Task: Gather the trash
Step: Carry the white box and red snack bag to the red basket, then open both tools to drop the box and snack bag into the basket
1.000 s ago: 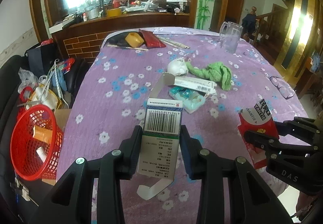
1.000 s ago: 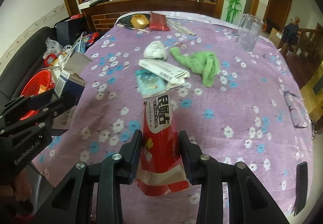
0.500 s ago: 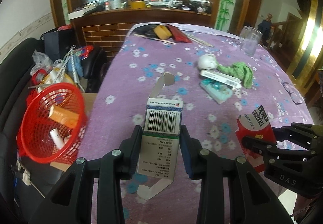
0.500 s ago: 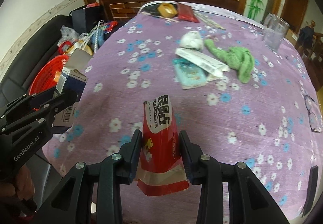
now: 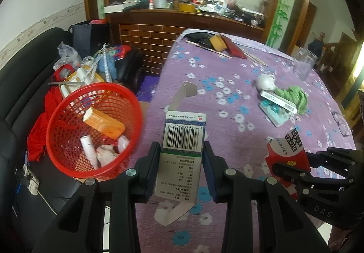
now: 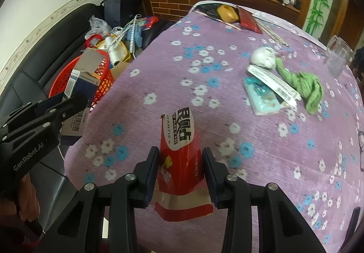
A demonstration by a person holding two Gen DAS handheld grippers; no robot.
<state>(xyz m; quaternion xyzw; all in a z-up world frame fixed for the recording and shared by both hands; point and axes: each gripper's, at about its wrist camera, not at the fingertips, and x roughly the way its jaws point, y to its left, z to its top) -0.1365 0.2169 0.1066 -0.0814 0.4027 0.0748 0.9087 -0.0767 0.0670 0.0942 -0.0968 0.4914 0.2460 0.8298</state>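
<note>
My left gripper point(image 5: 180, 162) is shut on a small white carton with a barcode point(image 5: 182, 150), its flaps open, held above the table's left edge. It also shows in the right wrist view point(image 6: 79, 86). My right gripper point(image 6: 180, 166) is shut on a red snack wrapper point(image 6: 179, 157), seen too in the left wrist view point(image 5: 286, 152). A red mesh basket point(image 5: 68, 116) with an orange box and small tubes sits to the left of the table, below and left of the carton. On the table lie a crumpled white tissue point(image 6: 262, 57), a long white box point(image 6: 273, 82) and a teal packet point(image 6: 261, 98).
The table has a purple flowered cloth point(image 6: 170, 70). On it are a green rag point(image 6: 307, 84), a glass mug point(image 6: 336, 57), glasses point(image 5: 341, 123), a yellow tape roll point(image 6: 226, 12) and a red pouch point(image 6: 249, 20). A black sofa with clutter point(image 5: 91, 66) stands on the left.
Both grippers have swung left with their loads. The red basket has come much closer and more central in the left wrist view. The table items have shifted right.
</note>
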